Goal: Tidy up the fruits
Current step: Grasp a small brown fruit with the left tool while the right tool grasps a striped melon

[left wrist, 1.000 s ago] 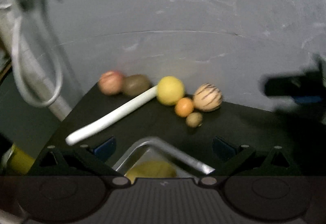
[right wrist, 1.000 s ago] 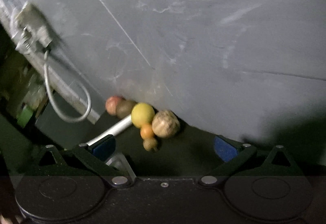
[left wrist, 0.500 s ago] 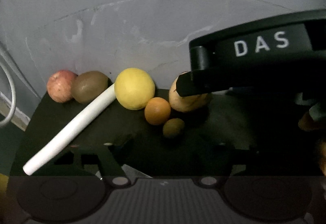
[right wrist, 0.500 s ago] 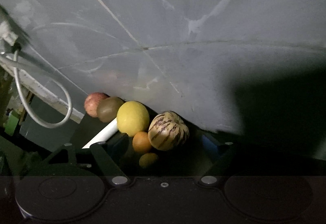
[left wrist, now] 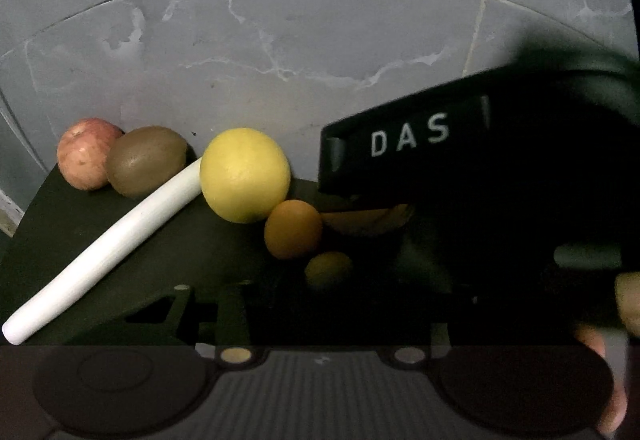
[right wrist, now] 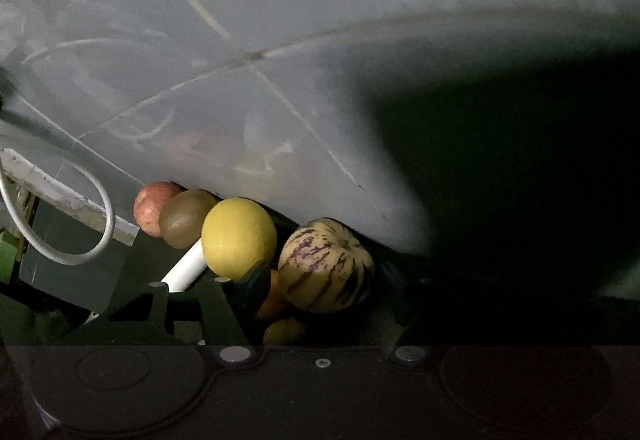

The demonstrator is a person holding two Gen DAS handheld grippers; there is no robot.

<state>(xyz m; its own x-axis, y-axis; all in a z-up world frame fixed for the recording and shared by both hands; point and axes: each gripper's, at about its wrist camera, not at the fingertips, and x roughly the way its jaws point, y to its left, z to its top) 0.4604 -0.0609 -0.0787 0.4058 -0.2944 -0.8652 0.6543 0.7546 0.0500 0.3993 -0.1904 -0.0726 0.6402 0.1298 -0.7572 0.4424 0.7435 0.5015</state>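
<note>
Fruits lie in a row on a dark counter against a grey tiled wall: a red apple (left wrist: 86, 154), a brown kiwi (left wrist: 146, 160), a yellow round fruit (left wrist: 245, 175), a small orange (left wrist: 293, 229) and a small greenish fruit (left wrist: 328, 270). A striped cream melon (right wrist: 326, 266) sits between my right gripper's (right wrist: 320, 280) open fingers; I cannot tell if they touch it. The right gripper's black body marked DAS (left wrist: 460, 160) covers the melon in the left wrist view. My left gripper (left wrist: 320, 292) is dark and low in its view, open, behind the fruits.
A white curved rod (left wrist: 108, 244) lies on the counter from the yellow fruit toward the front left. A white cable loop (right wrist: 68, 224) hangs at the left by a ledge. The tiled wall (left wrist: 280, 40) stands right behind the fruits.
Both grippers moved closer to the fruits. The right gripper came down around the striped melon, which now fills the space between its fingers.
</note>
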